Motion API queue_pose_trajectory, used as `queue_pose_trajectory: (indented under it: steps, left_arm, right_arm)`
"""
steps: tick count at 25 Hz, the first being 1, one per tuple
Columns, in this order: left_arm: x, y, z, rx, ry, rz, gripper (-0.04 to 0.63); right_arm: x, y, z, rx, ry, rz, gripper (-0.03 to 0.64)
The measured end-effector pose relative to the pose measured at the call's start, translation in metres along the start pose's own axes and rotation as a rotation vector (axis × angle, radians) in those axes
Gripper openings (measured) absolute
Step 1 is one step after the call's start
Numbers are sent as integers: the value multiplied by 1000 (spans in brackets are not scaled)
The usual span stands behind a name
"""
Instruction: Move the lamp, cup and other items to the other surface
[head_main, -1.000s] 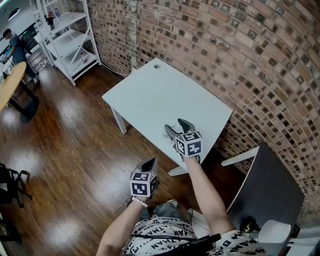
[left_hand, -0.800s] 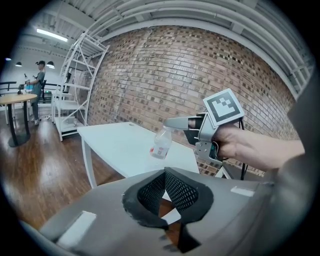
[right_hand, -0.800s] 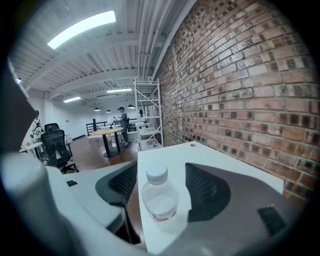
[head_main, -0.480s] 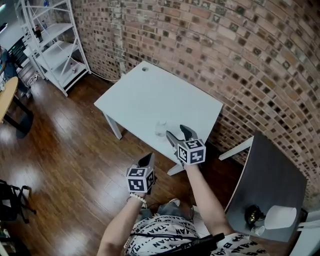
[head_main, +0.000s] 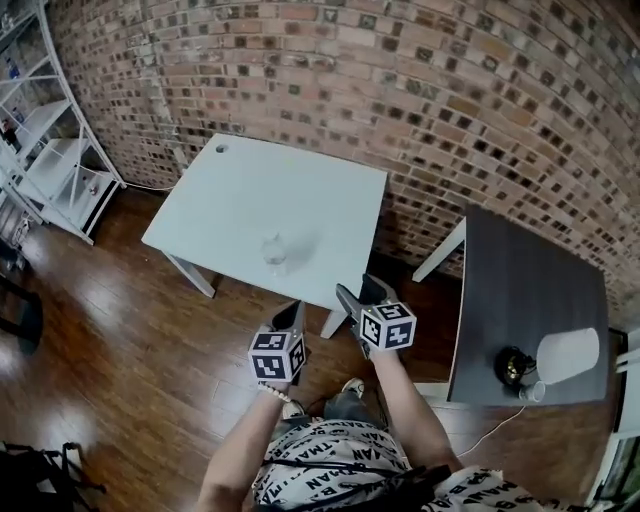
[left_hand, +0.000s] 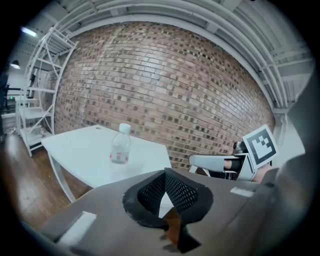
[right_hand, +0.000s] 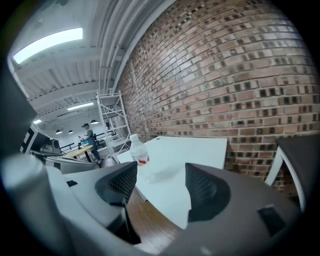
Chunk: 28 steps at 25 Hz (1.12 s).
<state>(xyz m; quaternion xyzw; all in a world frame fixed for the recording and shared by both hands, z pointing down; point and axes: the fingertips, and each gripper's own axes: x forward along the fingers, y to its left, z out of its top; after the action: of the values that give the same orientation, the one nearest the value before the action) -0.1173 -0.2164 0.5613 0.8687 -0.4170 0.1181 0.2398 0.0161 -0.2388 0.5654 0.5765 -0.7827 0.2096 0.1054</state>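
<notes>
Starting at the left, a white table (head_main: 200, 200) is seen by the brick wall. One bottle (head_main: 274, 252) is stood upright on it, near the front edge, with nothing else close by. The bottle is clear, with a white cap and a red label. How much water is in it cannot be told.

Next, the left gripper (head_main: 293, 320) is held in the air in front of the white table. Its fingers are pressed together at the tips, and nothing is held in them. Just to its right, the right gripper (head_main: 360, 291) is held at about the same height. Its fingers are spread well apart, and only air is found between them.

At the far right, a dark table (head_main: 520, 280) is seen. The lamp (head_main: 567, 355), with a white shade and a black foot, is placed near its front edge. The cup (head_main: 531, 391) is set just beside the foot. The cup is too small for anything inside it to be made out.

The job looks only partly done. The bottle is on the white table, but the lamp and the cup are not yet moved. The step in hand is judged to be going for the next thing. For that, both grippers would need to be turned to the right and brought over the dark table. The open right gripper could then be closed on the cup or the lamp.
</notes>
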Motion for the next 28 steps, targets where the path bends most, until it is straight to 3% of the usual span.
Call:
queue_pose_trajectory:
  steps: [4, 9, 18, 23, 28]
  left_arm:
    - [6, -43, -8, 45, 34, -107, 0]
    - [16, -119, -25, 117, 96, -332, 0]
    - [36, -322, -92, 325, 205, -691, 0]
    - [43, -412, -123, 377, 245, -799, 0]
    - [52, -471, -147, 424, 286, -869, 0]
  right_arm:
    - [-48, -24, -20, 71, -34, -103, 313]
    - [-128, -66, -54, 151, -81, -337, 313]
    - [-329, -175, -128, 327, -176, -741, 311]
    - [-417, -219, -160, 382, -198, -894, 311]
    - [-469, -264, -186, 428, -213, -1000, 310]
